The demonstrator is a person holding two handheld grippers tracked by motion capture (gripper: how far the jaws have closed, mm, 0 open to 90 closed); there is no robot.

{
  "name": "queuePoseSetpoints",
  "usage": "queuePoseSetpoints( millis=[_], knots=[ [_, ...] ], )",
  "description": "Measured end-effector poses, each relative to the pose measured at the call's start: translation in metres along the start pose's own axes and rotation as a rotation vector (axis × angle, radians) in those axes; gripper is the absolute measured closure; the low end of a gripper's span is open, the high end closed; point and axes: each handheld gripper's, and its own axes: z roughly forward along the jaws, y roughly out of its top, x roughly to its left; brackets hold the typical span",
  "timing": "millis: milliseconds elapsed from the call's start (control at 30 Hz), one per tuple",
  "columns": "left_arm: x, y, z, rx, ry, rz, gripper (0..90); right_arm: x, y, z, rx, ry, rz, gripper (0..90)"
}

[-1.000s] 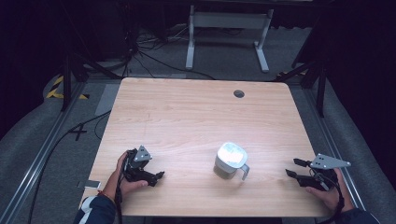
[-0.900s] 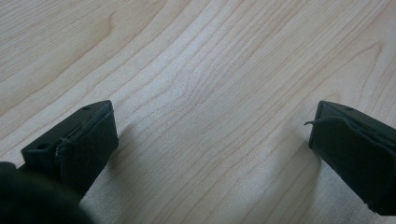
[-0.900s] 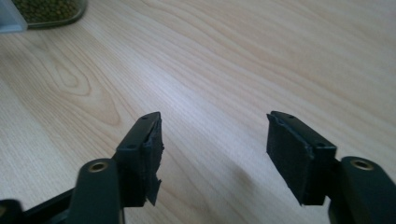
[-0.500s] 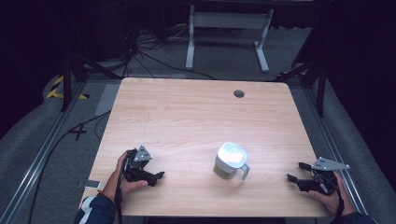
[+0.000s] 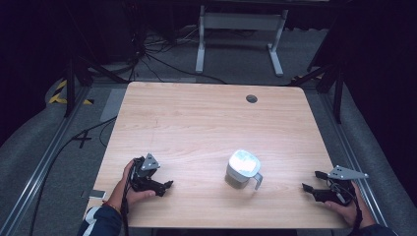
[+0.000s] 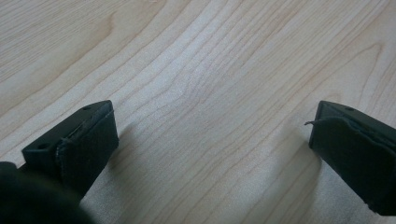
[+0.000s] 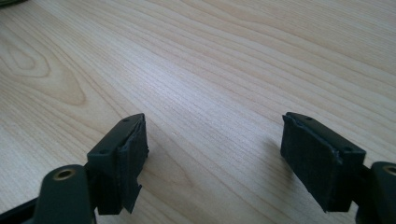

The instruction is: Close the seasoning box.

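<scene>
Both sets of jaws are spread, holding nothing. The mug (image 5: 242,169) sits lower centre of frame, handle toward the right gripper (image 5: 312,183), slightly nearer than the left gripper (image 5: 164,186).

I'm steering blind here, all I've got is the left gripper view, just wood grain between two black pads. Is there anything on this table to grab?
Observer: Yes, a white mug sits near the front edge, between the two hands.
Operator: Which way does its handle face?
Observer: Toward the right claw and slightly toward the person.
Operator: Is the right claw open or shut?
Observer: Open; in the right gripper view its pads stand wide apart over bare wood.
Operator: And where is my left claw relative to the mug?
Observer: The left claw rests low near the table's front left, apart from the mug, pointing roughly toward it.
</scene>
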Motion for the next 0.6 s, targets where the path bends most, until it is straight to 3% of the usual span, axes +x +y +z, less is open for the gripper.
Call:
queuePoseSetpoints(
  millis=[600],
  knots=[
    [0.0005, 0.0004, 0.0, 0.002, 0.0, 0.006, 1.3, -0.0003, 0.0007, 0.001, 0.001, 0.001, 0.002, 21.4]
  ],
)
